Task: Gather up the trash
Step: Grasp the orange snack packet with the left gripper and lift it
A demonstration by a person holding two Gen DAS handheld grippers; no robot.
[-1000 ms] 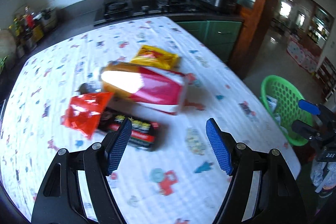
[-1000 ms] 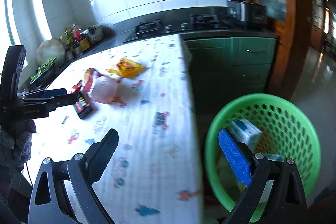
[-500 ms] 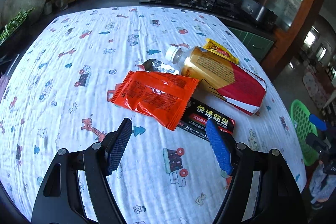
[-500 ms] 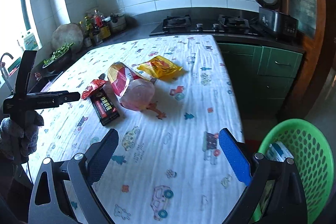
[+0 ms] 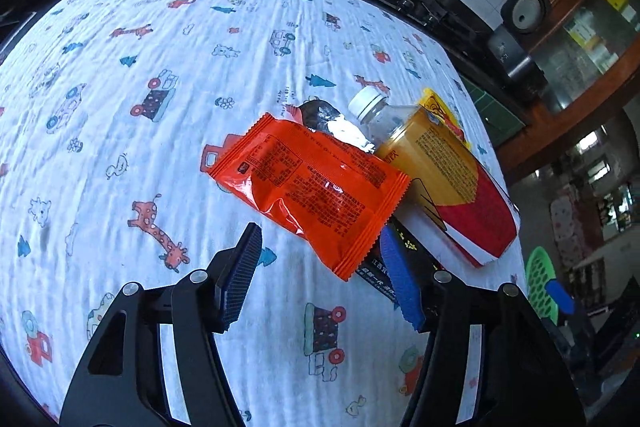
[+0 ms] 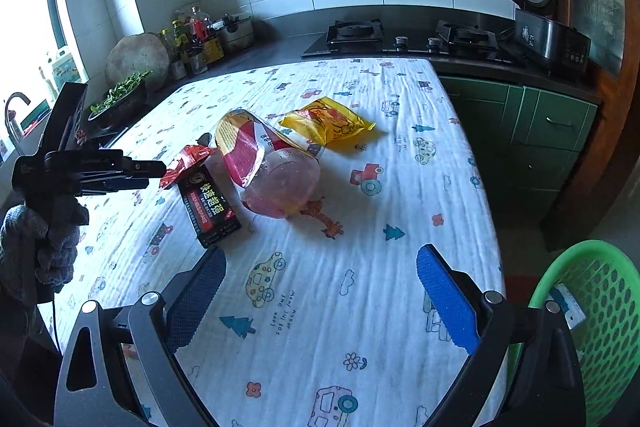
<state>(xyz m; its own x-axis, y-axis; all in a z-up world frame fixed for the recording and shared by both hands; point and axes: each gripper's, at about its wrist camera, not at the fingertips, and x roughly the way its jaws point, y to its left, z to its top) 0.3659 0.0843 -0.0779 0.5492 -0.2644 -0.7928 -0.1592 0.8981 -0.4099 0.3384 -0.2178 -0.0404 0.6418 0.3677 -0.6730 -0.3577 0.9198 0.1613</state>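
Note:
An orange-red snack packet [image 5: 316, 187] lies on a black box [image 5: 404, 267], beside a bottle [image 5: 440, 179] with a yellow and red label. My left gripper [image 5: 320, 267] hovers just in front, its jaws closing around the packet's near corner; the pads are not pressing it. A foil wrapper [image 5: 332, 119] and a yellow packet [image 5: 444, 115] lie behind. In the right wrist view the same packet [image 6: 188, 163], box [image 6: 208, 207], bottle [image 6: 264, 167] and yellow packet [image 6: 328, 123] lie mid-table. My right gripper [image 6: 324, 267] is open over bare cloth, holding nothing.
The table carries a white cartoon-print cloth [image 6: 360, 307]. A green basket [image 6: 592, 307] with some trash in it stands on the floor off the table's right edge. A stove [image 6: 400, 35] and a cluttered counter run along the back wall. A gloved hand [image 6: 40, 239] holds the left gripper.
The left gripper has rolled, sunk and closed in on the orange-red packet, and its jaws have narrowed. The right gripper has swung from over the basket to over the table.

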